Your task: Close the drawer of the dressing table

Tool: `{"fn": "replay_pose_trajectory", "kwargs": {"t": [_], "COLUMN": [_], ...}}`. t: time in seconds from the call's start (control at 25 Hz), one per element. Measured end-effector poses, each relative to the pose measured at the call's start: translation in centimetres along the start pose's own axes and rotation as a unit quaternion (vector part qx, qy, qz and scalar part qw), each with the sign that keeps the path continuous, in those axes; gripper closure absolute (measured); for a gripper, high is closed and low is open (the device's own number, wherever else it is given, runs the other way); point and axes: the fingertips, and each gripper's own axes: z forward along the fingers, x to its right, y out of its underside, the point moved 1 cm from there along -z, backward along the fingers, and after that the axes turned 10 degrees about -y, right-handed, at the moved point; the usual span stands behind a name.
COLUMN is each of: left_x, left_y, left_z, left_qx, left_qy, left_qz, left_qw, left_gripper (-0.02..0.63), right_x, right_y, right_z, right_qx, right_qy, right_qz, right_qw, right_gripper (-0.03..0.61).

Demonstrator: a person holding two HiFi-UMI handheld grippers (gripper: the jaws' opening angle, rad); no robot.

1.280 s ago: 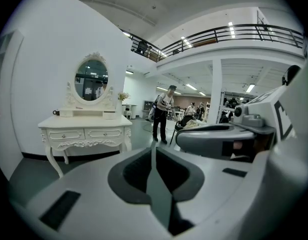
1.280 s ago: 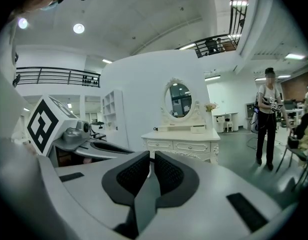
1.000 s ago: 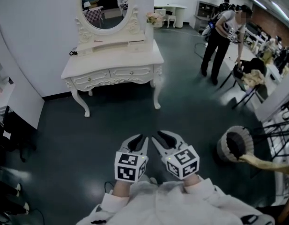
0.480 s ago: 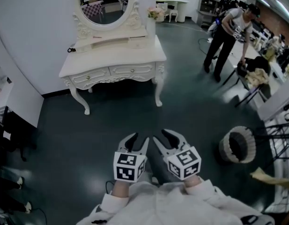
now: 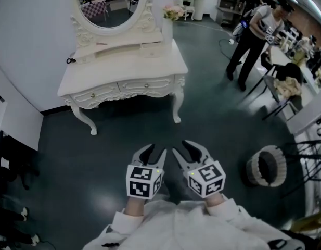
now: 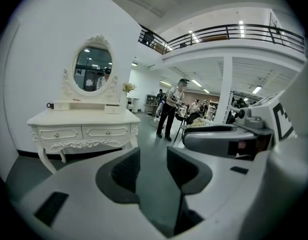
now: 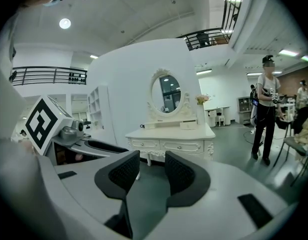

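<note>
Item: dressing bench (image 5: 124, 69), white and carved, on curved legs. It stands in the upper left of the head view against a white wall (image 5: 35, 35), well apart from both tools. Two drawer fronts (image 5: 149, 85) with small knobs sit side by side under the top, and both appear flush with the carved front. An oval mirror (image 5: 105, 4) in a carved frame rises from the back of the top, with flowers (image 5: 170, 12) at its right rear corner. Left tool (image 5: 155, 152) and right tool (image 5: 183, 149): low centre of the frame, side by side over the dark floor (image 5: 87, 160), pointed toward the bench. Each has just been opening its jaws, which stand apart with nothing between them. A person (image 5: 251, 35) stands at upper right, near a chair (image 5: 285, 87). A round basket (image 5: 267, 165) sits on the floor at lower right.
</note>
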Motion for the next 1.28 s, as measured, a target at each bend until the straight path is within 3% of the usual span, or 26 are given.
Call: {"fn": "replay_pose_trajectory", "kwargs": {"t": [0.52,1.28], "left_x": [-10.0,-14.8], "left_y": [-8.5,-9.2], "left_z": [9.1,15.3], "left_qx": [0.009,-0.024], "left_qy": [0.022,0.029], "left_qz": [0.034,0.002], "left_qw": [0.9991,0.9993], "left_gripper": [0.465,0.465], "right_x": [7.0,11.2], "right_y": [-5.9,-6.8], "right_z": [12.4,18.8], "right_qx": [0.016,-0.02], "right_qy": [0.031,0.04], "right_qz": [0.003,0.019], "right_qw": [0.999,0.999], "right_gripper": [0.443,0.443]}}
